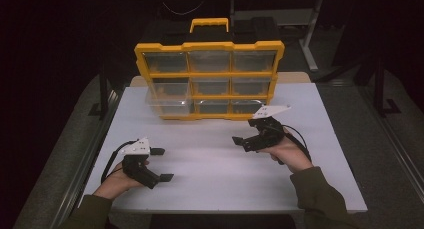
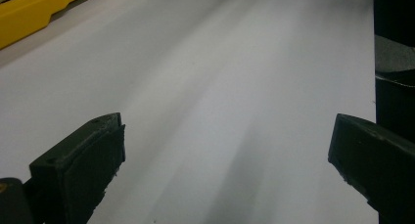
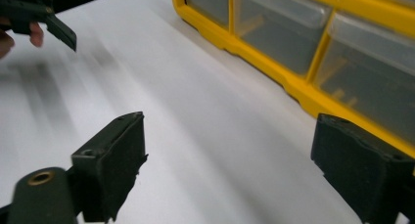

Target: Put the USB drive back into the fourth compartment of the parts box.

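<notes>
From above, a yellow organiser case (image 1: pixel 209 79) with clear drawers stands upright at the far side of the white bench (image 1: pixel 215 174), its handle at the top; one clear drawer (image 1: pixel 169 103) at its lower left sticks out from the frame. The left tongs (image 1: pixel 165 164) rest low near the left front of the bench, jaws spread wide with nothing between them. The right tongs (image 1: pixel 239 141) hang just in front of the case's lower right corner, pointing leftward, jaws apart and holding nothing. In the left gripper view, the two black jaws stand far apart over bare white bench, with a yellow edge of the case (image 2: pixel 29 16) in the upper left corner. In the right gripper view, the jaws are likewise open and empty, the case's bottom row of drawers (image 3: pixel 313 43) close on the right, and the left tongs (image 3: pixel 63 33) farther off at the upper left.
</notes>
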Motion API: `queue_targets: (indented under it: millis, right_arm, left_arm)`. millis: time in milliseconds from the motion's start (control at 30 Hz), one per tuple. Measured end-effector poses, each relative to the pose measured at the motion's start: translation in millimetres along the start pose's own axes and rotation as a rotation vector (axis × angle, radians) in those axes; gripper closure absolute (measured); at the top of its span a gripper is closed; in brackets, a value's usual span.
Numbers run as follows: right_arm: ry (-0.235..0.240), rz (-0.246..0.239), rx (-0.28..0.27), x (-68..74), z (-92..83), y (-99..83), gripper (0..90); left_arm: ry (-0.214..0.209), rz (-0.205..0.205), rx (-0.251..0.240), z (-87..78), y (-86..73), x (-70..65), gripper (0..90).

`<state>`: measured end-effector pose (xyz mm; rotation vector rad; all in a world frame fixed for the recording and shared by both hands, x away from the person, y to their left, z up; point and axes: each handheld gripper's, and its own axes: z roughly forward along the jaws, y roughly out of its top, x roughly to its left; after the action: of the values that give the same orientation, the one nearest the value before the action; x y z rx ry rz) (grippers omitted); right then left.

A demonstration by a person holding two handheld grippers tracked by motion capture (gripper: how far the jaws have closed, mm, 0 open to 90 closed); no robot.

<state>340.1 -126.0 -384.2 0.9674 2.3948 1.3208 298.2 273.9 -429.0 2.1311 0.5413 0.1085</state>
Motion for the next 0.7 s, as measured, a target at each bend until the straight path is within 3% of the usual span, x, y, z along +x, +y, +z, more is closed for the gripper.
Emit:
queue_targets:
  millis: [333, 700]
  right_arm:
    - [-0.028, 0.023, 0.014, -6.2, -8.1, -39.9, 0.0]
    - [-0.030, 0.056, -0.028, -12.3, -23.2, -76.0, 0.0]
  left_arm:
    - [-0.001, 0.001, 0.001, -0.2, -0.4, -0.7, 0.0]
    - [0.003, 0.004, 0.001, -0.4, -0.8, -0.6, 0.0]
